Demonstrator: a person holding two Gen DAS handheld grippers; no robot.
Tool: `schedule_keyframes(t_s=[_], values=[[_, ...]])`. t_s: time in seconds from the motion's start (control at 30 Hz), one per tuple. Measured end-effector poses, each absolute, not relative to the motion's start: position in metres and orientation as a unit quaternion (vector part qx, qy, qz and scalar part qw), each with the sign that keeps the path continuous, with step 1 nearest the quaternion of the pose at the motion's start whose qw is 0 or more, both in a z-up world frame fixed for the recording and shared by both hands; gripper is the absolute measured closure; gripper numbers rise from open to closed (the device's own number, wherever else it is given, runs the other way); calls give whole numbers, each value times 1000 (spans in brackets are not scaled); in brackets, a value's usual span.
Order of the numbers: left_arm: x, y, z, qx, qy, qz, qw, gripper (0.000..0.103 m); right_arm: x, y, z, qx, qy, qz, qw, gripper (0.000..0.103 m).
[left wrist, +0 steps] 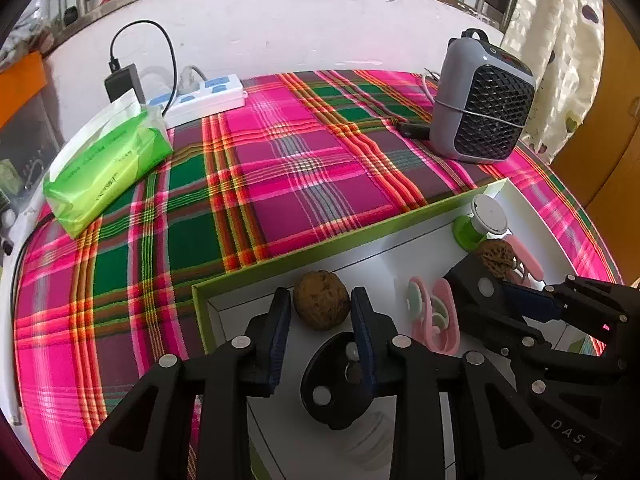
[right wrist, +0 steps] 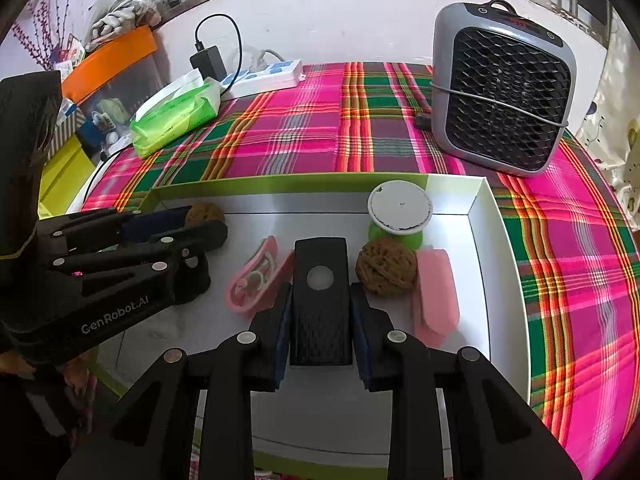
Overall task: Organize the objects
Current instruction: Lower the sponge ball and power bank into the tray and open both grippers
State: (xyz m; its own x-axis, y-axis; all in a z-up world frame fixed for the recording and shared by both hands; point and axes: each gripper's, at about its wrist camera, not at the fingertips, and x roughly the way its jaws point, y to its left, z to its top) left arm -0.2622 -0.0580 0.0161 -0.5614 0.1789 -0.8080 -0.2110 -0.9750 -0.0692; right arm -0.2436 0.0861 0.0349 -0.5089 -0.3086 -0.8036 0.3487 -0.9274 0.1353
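A white tray with a green rim (left wrist: 304, 250) (right wrist: 486, 216) lies on the plaid cloth. My left gripper (left wrist: 320, 312) is open, its fingers on either side of a brown walnut (left wrist: 321, 300) resting in the tray; a black rounded piece (left wrist: 332, 380) lies under it. My right gripper (right wrist: 320, 312) is shut on a black rectangular block (right wrist: 321, 300) over the tray. A second walnut (right wrist: 386, 268), a pink case (right wrist: 258, 276), a pink strip (right wrist: 436, 292) and a green-and-white spool (right wrist: 400, 210) lie in the tray.
A grey fan heater (right wrist: 504, 96) stands at the back right. A green tissue pack (left wrist: 106, 160), a white power strip (left wrist: 204, 96) and a black charger (left wrist: 124, 82) sit at the back left. A white wall runs behind the table.
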Motion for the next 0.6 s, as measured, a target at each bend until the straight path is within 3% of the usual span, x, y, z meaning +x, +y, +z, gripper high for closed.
schedule_keyframes(t_s=[0.4,0.6], values=[[-253,-62,24,-445,6,889,106,70,-236,87,40,447,21,-876,182,74],[-242,-60,30,-437,7,893,106,70,-230,91,42,442,16,-880,176,68]])
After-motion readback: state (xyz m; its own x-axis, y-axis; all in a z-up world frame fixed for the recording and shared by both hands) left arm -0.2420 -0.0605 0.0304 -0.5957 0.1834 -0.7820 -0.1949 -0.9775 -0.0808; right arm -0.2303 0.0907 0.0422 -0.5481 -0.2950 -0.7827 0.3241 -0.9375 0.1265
